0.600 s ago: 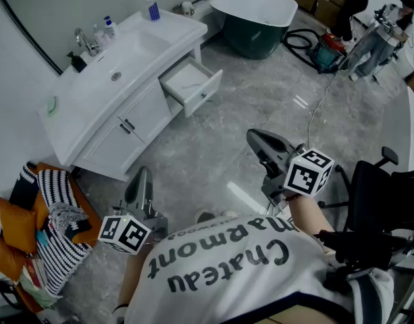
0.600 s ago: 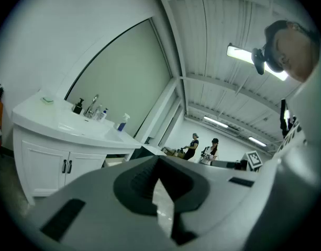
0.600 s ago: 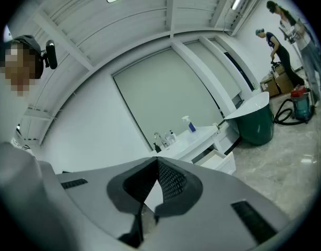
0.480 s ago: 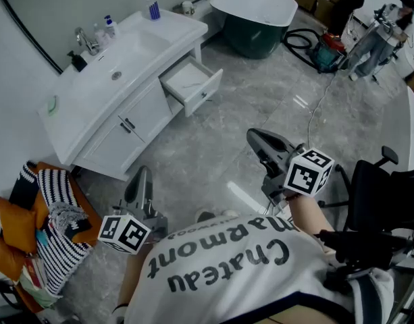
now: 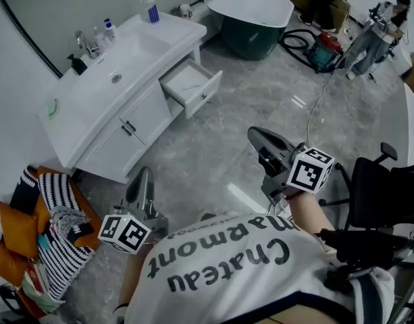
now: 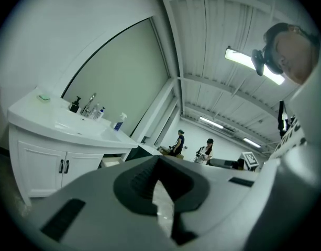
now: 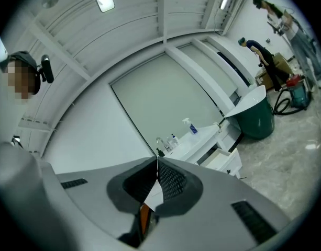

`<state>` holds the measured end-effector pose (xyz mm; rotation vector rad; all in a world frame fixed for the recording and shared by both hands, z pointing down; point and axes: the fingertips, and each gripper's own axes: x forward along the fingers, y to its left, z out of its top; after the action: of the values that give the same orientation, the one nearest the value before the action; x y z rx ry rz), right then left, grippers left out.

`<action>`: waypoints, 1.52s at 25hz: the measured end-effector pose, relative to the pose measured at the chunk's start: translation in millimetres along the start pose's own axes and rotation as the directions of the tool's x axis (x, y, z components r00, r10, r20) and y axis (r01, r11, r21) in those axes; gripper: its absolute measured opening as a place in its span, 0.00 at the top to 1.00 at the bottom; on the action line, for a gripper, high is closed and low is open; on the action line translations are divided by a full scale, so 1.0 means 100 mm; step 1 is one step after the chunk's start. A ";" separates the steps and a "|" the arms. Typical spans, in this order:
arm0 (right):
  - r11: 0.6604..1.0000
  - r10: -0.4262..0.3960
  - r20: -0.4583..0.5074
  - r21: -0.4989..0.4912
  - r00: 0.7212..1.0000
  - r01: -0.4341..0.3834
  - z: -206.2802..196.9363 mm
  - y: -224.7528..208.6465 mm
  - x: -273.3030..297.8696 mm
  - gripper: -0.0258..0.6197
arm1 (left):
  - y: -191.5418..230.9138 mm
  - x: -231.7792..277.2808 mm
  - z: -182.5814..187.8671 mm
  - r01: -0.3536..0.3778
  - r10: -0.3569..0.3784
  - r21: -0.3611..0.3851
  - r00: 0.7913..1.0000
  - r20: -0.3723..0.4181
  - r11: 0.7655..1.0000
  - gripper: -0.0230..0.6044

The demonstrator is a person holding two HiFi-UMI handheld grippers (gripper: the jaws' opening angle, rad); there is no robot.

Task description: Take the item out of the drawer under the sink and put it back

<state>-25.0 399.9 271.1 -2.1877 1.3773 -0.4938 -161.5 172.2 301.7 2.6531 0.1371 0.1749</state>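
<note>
Presently the drawer is standing open under the sink, its contents too faint to identify. Left claw and right claw are sitting closed, empty. The shirt is showing "Chateau Marmont".

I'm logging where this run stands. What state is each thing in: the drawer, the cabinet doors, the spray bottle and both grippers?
Drawer: pulled open below the sink counter.
Cabinet doors: closed.
Spray bottle: upright on the counter.
Left gripper: shut, nothing between its jaws.
Right gripper: shut, nothing between its jaws.
</note>
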 end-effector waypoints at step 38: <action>0.997 0.051 -0.079 0.055 0.996 -0.047 -0.33 0.00 1.02 0.94 | 0.82 0.10 0.11 -0.019 0.021 0.055 0.999 -0.028 0.998 0.95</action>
<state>0.0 300.5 302.0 -2.1076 1.4397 -0.5990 -144.9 96.4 330.9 2.7084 0.1269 0.2189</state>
